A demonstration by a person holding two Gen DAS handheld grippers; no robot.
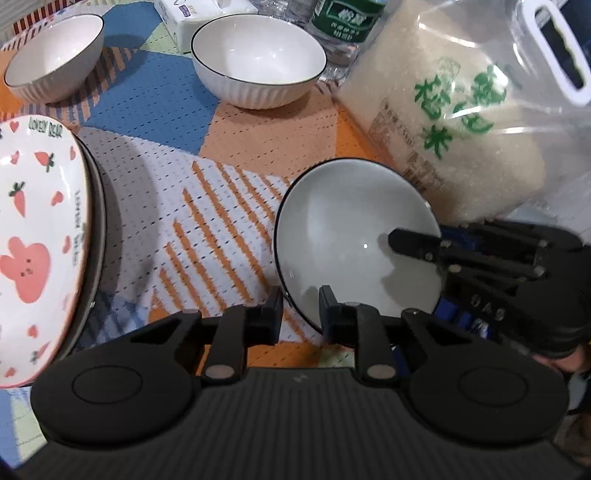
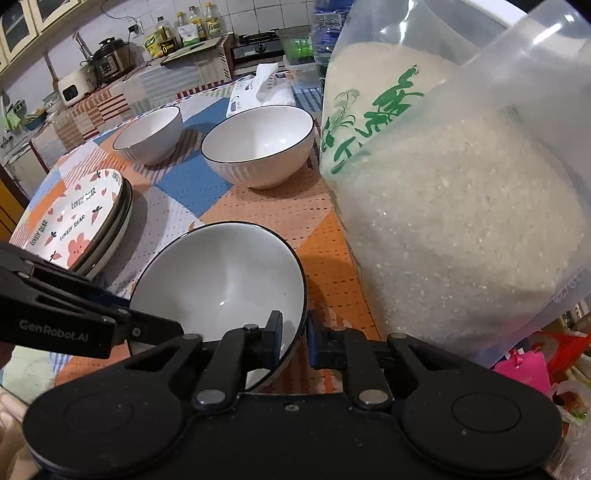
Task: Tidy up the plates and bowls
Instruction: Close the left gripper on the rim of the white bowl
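Note:
A white bowl with a dark rim (image 1: 351, 236) (image 2: 221, 280) is tilted above the patterned mat. My left gripper (image 1: 300, 310) straddles its near rim, one finger inside and one outside. My right gripper (image 2: 293, 339) is shut on the bowl's opposite rim; it shows in the left wrist view (image 1: 413, 245), and the left gripper shows in the right wrist view (image 2: 162, 326). Two more white bowls stand upright at the back, one at centre (image 1: 258, 61) (image 2: 258, 144) and one at left (image 1: 55, 55) (image 2: 149, 133). A stack of plates, topped by a pink bear plate (image 1: 37, 240) (image 2: 74, 218), lies at the left.
A big clear bag of rice (image 1: 454, 122) (image 2: 450, 195) stands close on the right of the held bowl. A tissue pack (image 1: 199, 18) (image 2: 262, 92) and a green-labelled bottle (image 1: 343, 22) are behind the bowls. A kitchen counter with appliances lies beyond the table (image 2: 110, 59).

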